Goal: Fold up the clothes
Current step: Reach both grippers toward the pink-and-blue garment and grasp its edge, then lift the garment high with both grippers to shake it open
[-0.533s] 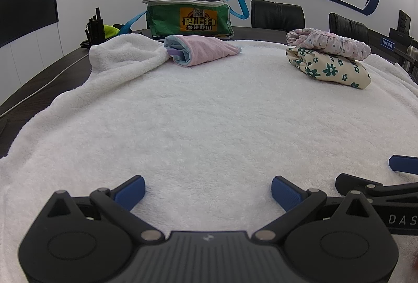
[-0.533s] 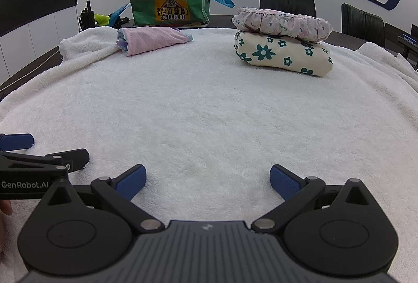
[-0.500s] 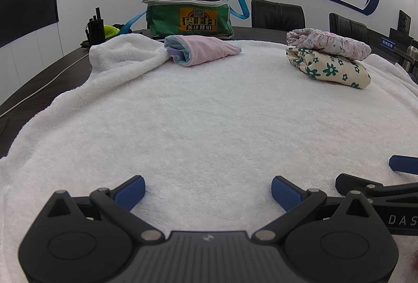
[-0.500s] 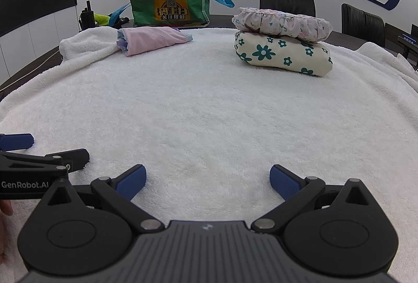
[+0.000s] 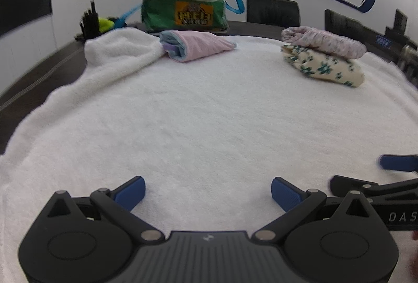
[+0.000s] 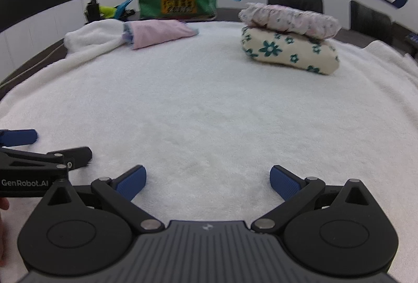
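A folded pink garment (image 5: 198,49) (image 6: 159,33) lies at the far left of the white towel (image 5: 209,113) (image 6: 209,105). Two folded garments are stacked at the far right: a cream one with green flowers (image 5: 324,68) (image 6: 290,53) under a pale pink floral one (image 5: 324,41) (image 6: 290,17). My left gripper (image 5: 207,194) is open and empty, low over the near towel. My right gripper (image 6: 207,182) is open and empty beside it. Each gripper shows at the edge of the other's view, the right gripper (image 5: 386,178) and the left gripper (image 6: 34,152).
A green bag (image 5: 184,10) (image 6: 177,0) with blue straps stands behind the pink garment on the dark table. Black items and a yellow-green object (image 5: 104,24) sit at the far left. Black chairs (image 5: 273,11) stand by the wall.
Both views have shifted slightly and blurred; the grippers moved a little. Both stay open and the clothes have not moved.
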The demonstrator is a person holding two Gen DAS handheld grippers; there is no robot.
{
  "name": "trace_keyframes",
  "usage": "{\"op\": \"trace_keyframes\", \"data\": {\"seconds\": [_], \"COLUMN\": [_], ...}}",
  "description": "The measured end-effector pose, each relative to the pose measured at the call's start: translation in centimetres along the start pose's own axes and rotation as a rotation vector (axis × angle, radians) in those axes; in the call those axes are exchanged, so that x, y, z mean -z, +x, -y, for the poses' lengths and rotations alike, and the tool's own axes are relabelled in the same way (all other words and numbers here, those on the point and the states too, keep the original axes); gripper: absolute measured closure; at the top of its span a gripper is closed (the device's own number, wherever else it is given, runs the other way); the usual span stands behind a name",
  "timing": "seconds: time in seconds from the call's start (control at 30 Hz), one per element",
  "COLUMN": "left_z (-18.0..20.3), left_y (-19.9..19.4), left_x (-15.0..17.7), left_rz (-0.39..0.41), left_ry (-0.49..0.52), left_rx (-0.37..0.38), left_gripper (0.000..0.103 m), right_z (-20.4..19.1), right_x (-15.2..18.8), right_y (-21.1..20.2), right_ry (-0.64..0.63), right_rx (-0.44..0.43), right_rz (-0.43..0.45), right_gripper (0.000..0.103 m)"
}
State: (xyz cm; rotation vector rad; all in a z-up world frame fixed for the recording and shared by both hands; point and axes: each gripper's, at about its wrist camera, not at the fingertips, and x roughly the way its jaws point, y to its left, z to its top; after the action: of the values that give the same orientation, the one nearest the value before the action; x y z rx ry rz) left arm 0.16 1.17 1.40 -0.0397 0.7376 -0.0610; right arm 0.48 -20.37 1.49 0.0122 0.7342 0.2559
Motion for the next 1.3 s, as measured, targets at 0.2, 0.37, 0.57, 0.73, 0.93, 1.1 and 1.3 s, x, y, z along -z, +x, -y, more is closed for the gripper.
{"op": "trace_keyframes", "data": {"seconds": [0.2,0.37,0.57,0.73,0.93,1.1,1.3], "left_z": [-4.3,-8.4,-9.6,-11.0,-10.9,-8.3,-4.5], "left_y": [-0.1,7.8,18.2,22.5,20.1,10.5,-0.8], "left_x": [-8.1,-17.7,-23.1,-23.8,-23.8,-19.0,-3.2], "left_rz": [0.081,0.059,-0.010,-0.057,0.001,0.079,-0.043], "left_ry": [-0.138,-0.331,-0.378,-0.437,-0.451,-0.339,-0.077], "left_rx": [0.029,0.049,-0.041,0.030,0.156,0.263,0.447], "left_gripper": [0.000,0.003,0.018,0.060,0.098,0.098,0.083], "right_z": [1.3,0.5,-2.5,-3.1,-3.4,-2.8,0.9], "right_x": [-8.2,-19.6,-28.2,-29.0,-27.9,-22.2,-7.1], "right_y": [-2.0,3.9,19.2,28.8,27.8,14.4,1.1], "right_ry": [-0.015,-0.022,-0.093,-0.067,-0.030,-0.154,-0.309], "right_rx": [-0.159,-0.249,-0.097,-0.097,-0.206,-0.248,-0.382], "right_rz": [0.184,0.226,0.070,-0.054,-0.038,0.161,-0.046], "right_gripper": [0.000,0.001,0.008,0.033,0.095,0.096,0.089]}}
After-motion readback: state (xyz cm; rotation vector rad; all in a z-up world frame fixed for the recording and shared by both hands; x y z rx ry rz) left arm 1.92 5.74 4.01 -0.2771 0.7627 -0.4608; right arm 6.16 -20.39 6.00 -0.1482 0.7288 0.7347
